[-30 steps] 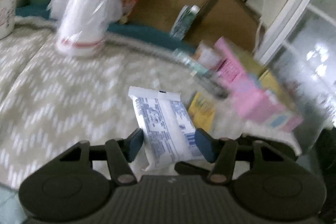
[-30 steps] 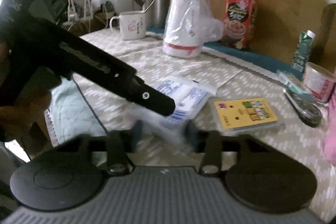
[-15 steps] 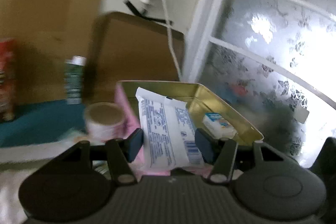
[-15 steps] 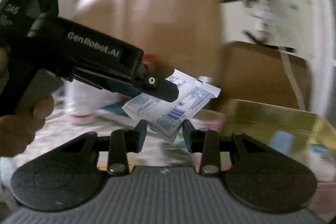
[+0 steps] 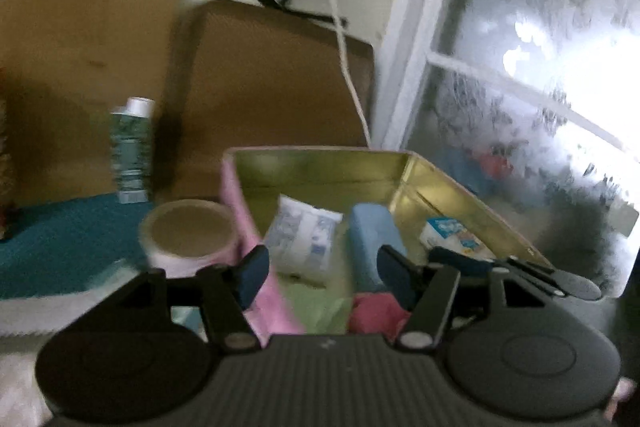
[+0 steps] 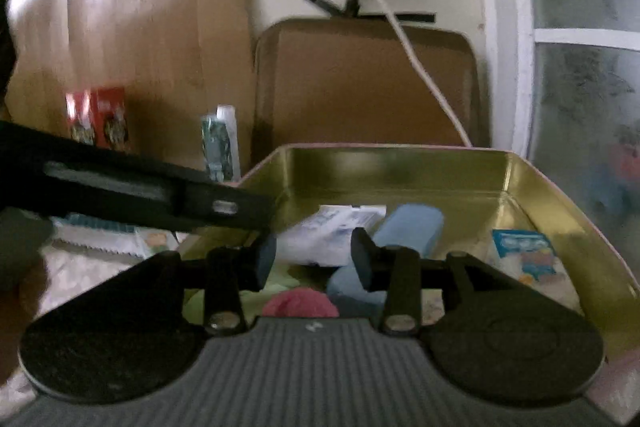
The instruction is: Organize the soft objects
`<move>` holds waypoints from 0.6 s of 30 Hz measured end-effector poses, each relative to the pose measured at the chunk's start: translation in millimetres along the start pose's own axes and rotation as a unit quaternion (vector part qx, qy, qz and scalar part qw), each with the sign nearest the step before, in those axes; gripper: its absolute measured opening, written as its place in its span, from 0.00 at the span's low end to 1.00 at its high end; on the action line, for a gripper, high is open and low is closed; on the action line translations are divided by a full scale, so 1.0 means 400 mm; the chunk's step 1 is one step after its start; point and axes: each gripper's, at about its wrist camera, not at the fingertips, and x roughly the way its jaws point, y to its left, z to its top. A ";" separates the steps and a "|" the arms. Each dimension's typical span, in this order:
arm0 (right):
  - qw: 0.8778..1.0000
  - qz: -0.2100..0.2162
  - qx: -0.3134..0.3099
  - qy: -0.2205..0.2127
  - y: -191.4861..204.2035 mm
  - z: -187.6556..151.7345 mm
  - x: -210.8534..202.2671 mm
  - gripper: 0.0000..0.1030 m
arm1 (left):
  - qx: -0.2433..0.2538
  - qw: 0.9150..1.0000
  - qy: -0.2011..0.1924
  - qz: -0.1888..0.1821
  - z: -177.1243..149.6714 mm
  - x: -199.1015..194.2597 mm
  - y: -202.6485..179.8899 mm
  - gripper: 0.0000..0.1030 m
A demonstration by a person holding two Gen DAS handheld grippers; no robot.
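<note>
- The white tissue packet [image 5: 302, 242], soft and pillow-shaped with blue print, lies inside the tin box [image 5: 460, 183] in the left wrist view, apart from both pads of the left gripper [image 5: 320, 273].
- The left gripper's jaws are opening, moderately wide, with nothing pressed between the blue pads; the packet sits beyond them on the tin's floor.
- The tin is rectangular, gold and shiny inside, pink outside.
- Four more soft-looking things show in it: one light blue rounded pack [image 5: 372, 243], one small white-and-blue printed packet [image 5: 452, 237], one pink bundle [image 5: 378, 311] partly behind the gripper, and a pale green sheet [image 5: 320, 307].
- Left of the tin stand one round pink-walled tub [image 5: 190, 235] and one green bottle with a white cap [image 5: 132, 151], both blurred; a teal cloth [image 5: 60, 243] lies below them.
- The right gripper's tip [image 5: 520, 269] reaches in from the right edge, only partly visible.

- In the right wrist view the same white tissue packet [image 6: 332, 235] lies in the tin box [image 6: 400, 167], just past the right gripper [image 6: 314, 261], whose jaws are opening at a narrower gap and hold nothing.
- The light blue pack [image 6: 412, 227], pink bundle [image 6: 300, 303] and small printed packet [image 6: 524, 255] appear again; whether the lower blue patch is a second pack is unclear.
- The left gripper [image 6: 244, 209] crosses from the left as a black bar, its fingers hidden.
- One red carton [image 6: 100, 119], motion-doubled, and the green bottle [image 6: 220, 143] stand against brown board.
</note>
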 end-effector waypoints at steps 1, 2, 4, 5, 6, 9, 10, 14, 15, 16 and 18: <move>1.000 0.002 0.006 -0.008 0.002 -0.005 -0.020 0.43 | -0.012 1.000 -0.004 0.003 -0.010 -0.030 0.025 0.59; 1.000 0.007 0.012 -0.015 0.006 -0.012 -0.040 0.43 | -0.024 1.000 -0.008 0.011 -0.023 -0.062 0.056 0.59; 0.999 0.024 0.023 -0.027 0.026 -0.014 -0.070 0.43 | -0.044 0.998 -0.013 0.045 -0.054 -0.120 0.120 0.59; 0.998 0.038 0.024 -0.032 0.037 -0.011 -0.082 0.43 | -0.051 0.996 -0.014 0.068 -0.073 -0.148 0.152 0.60; 0.997 0.058 0.021 -0.034 0.058 -0.008 -0.093 0.43 | -0.058 0.994 -0.012 0.089 -0.094 -0.173 0.184 0.60; 0.992 0.122 -0.009 -0.030 0.135 0.006 -0.106 0.43 | -0.083 0.987 0.002 0.135 -0.156 -0.229 0.272 0.60; 0.989 0.144 -0.025 -0.021 0.169 0.010 -0.103 0.43 | -0.088 0.985 0.006 0.147 -0.173 -0.240 0.293 0.60; 0.979 0.174 -0.103 0.029 0.309 0.009 -0.027 0.42 | -0.104 0.978 0.011 0.179 -0.233 -0.275 0.358 0.60; 0.977 0.176 -0.109 0.044 0.329 0.012 0.002 0.42 | -0.111 0.977 0.011 0.181 -0.244 -0.277 0.370 0.60; 0.977 0.174 -0.108 0.064 0.347 0.018 0.039 0.42 | -0.118 0.976 0.010 0.181 -0.254 -0.279 0.381 0.60; 0.977 0.156 -0.109 0.093 0.379 0.027 0.117 0.42 | -0.130 0.975 0.007 0.179 -0.272 -0.280 0.394 0.60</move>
